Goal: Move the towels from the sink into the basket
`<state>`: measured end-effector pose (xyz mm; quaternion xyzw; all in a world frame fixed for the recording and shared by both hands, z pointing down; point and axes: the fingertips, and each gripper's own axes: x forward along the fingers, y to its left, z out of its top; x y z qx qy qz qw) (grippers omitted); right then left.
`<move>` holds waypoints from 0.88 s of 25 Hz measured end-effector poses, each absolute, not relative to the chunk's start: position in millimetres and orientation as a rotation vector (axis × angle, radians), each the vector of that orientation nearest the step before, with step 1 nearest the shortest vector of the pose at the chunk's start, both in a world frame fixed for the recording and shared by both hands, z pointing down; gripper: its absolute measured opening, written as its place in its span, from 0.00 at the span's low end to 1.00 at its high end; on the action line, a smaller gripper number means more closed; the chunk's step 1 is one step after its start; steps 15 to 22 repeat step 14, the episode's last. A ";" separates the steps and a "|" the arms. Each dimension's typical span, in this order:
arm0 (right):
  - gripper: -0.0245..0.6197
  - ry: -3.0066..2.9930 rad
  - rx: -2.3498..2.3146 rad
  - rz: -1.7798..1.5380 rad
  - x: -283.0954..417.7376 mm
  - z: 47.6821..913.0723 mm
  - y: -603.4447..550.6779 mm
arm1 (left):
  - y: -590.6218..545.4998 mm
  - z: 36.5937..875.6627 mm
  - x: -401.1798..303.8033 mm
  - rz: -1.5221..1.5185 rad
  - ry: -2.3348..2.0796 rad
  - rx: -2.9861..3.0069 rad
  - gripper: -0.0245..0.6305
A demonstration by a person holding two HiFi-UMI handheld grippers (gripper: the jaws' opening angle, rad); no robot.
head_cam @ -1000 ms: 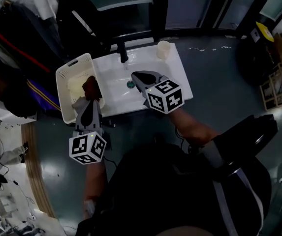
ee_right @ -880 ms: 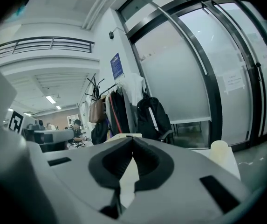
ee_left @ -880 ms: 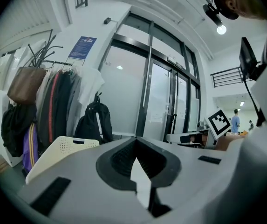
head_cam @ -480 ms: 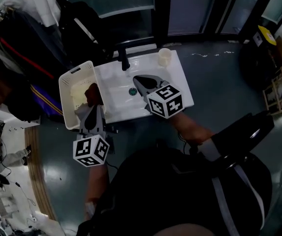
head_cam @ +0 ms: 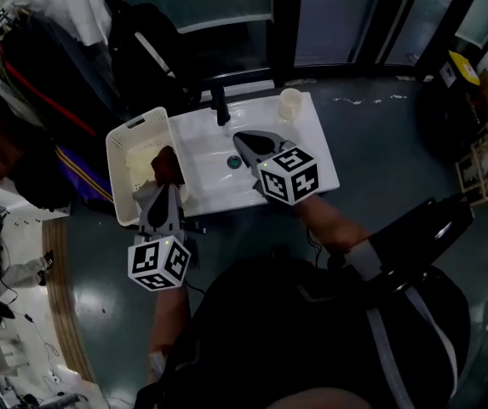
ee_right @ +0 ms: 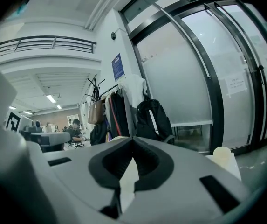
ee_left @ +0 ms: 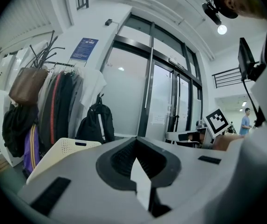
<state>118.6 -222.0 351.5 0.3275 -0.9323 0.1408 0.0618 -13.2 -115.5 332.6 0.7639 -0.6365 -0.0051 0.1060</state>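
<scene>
Apparently done: towels [head_cam: 162, 162] lie in the basket [head_cam: 117, 173] at nine o'clock; left hand-held gripper [head_cam: 167, 187] and right hand-held gripper [head_cam: 242, 139] closed, empty; withdraw next.

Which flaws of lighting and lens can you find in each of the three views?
Head view: dim overall, only the white sink and basket stand out bright. Left gripper view: door frames bow, corners black, ceiling lamp glares. Right gripper view: same bowing and black corners.
</scene>
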 end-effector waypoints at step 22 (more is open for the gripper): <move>0.05 -2.828 1.008 0.418 107.0 343.8 -229.7 | -118.1 331.8 -29.1 -0.048 -1.881 2.234 0.04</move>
